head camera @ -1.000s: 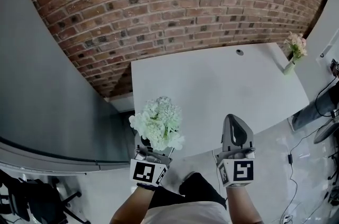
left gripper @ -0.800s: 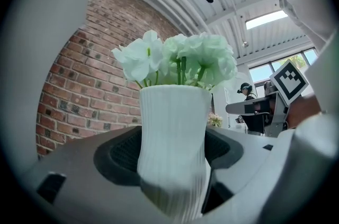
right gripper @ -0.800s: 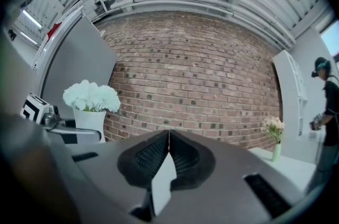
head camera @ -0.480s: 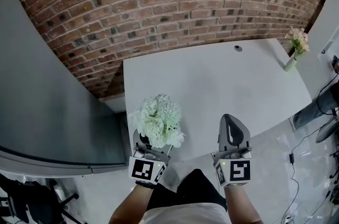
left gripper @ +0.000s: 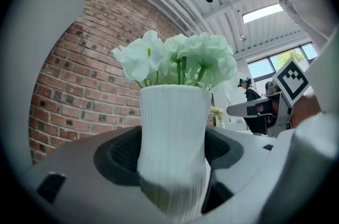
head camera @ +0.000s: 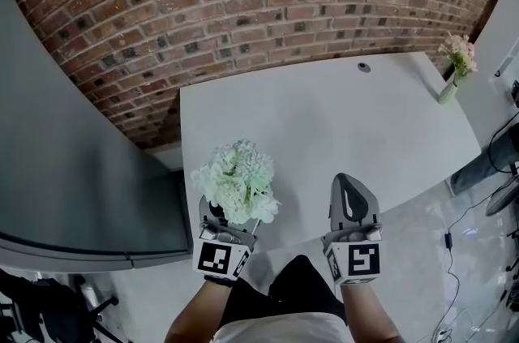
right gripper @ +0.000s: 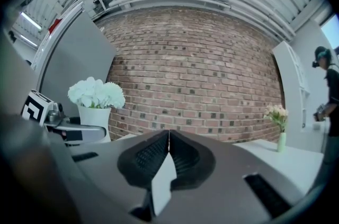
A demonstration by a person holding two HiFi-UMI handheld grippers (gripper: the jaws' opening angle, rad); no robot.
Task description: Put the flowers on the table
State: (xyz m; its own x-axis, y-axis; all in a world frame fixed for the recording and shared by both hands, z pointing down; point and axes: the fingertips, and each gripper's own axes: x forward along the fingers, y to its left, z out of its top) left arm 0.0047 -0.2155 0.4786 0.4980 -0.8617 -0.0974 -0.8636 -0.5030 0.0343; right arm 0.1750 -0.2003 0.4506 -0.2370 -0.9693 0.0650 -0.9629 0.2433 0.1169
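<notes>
Brick wall filled the back; grey panel stood left of it. White surface met the wall w/ its far edge, mostly bare.

Left gripper hung over the near edge, close to the near-left corner. Right gripper was over the same edge, nearer its middle, the two apart.

Left fingers were clamped on the lower body of a ribbed white vase, one pad per side. Grip sat low, prob. to leave the blooms free & let the base go down w/o tipping. Gripper pointed roughly level, toward the wall, so the vase was taken from the side. Right fingers were together, nothing btw them; judged idle, carried alongside as a spare.

Flowers: pale green-white heads, in the vase, above the near edge by the near-left corner. Base hidden under blooms, so contact w/ surface couldn't be told; judged not yet set down. Vase upright, long axis vertical, mouth & blooms up, stems running straight down into it.

Small second vase w/ pinkish flowers stood at the far-right corner, well apart. Round hole near the far edge.
</notes>
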